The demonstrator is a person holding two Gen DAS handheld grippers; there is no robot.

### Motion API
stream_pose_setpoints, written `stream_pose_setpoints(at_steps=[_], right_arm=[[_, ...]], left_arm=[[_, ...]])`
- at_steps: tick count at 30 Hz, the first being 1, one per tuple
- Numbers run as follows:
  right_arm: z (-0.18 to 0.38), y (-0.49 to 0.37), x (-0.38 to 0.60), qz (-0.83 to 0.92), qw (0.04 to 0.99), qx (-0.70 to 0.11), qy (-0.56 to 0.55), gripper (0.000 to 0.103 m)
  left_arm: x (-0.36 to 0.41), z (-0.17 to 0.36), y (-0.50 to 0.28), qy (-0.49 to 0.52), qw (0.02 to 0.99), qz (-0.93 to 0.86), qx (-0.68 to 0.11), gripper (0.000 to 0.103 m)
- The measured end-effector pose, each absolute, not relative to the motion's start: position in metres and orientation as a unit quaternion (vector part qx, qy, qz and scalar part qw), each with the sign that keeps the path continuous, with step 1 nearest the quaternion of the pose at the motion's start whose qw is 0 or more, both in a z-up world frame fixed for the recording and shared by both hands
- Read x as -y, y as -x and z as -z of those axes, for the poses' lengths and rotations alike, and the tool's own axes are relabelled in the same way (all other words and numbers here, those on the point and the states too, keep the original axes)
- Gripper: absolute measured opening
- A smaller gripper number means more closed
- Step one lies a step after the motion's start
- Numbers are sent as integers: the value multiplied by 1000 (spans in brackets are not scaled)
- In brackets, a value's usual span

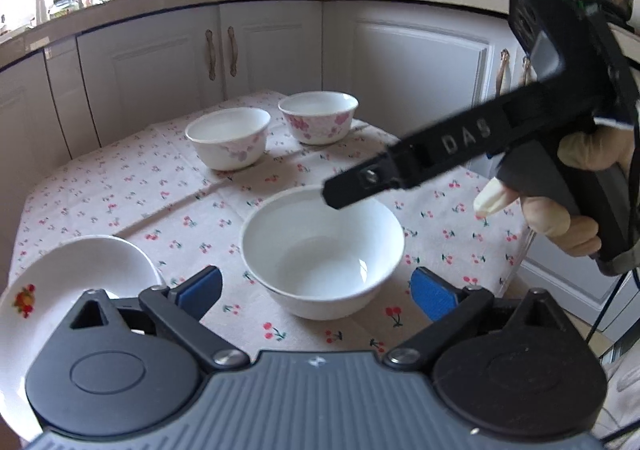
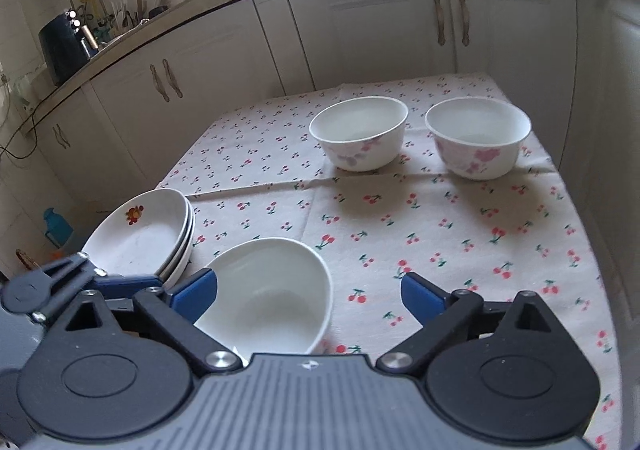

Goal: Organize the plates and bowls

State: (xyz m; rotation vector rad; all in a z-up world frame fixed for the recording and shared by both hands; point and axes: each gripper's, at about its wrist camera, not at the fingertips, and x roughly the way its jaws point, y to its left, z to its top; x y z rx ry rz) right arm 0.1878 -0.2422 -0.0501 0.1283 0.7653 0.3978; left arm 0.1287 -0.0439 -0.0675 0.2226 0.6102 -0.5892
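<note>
A plain white bowl (image 1: 322, 250) (image 2: 268, 294) stands on the cherry-print tablecloth (image 1: 120, 186). My left gripper (image 1: 316, 294) is open, with its blue pads on either side of the bowl and clear of it. My right gripper (image 2: 310, 296) is also open just above the same bowl, and its black finger (image 1: 352, 188) hangs over the far rim. Several shallow white plates (image 2: 140, 234) (image 1: 60, 282) with a fruit print sit stacked at the left. Two floral bowls (image 2: 360, 132) (image 2: 478, 136) stand apart at the far side.
White kitchen cabinets (image 2: 360, 30) wrap closely around the far and left sides of the small table. A gloved hand (image 1: 576, 186) holds the right gripper at the right. The table's right edge (image 2: 576, 234) drops off near the cabinets. A finger (image 2: 124, 283) of my left gripper reaches in beside the plates.
</note>
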Motion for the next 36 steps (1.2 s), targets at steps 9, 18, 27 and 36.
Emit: stream_pose_setpoints(at_steps=[9, 18, 27, 36], right_arm=[[29, -200, 252, -201, 916, -348, -9, 101], [25, -230, 256, -198, 928, -313, 36, 101], [40, -273, 240, -233, 925, -293, 64, 99], [59, -302, 226, -235, 920, -300, 88, 88]], left_arm=[[40, 30, -164, -119, 919, 261, -271, 100], [43, 16, -227, -102, 920, 251, -282, 100], [52, 15, -312, -98, 913, 231, -322, 100], [76, 28, -373, -102, 898, 240, -355, 100]])
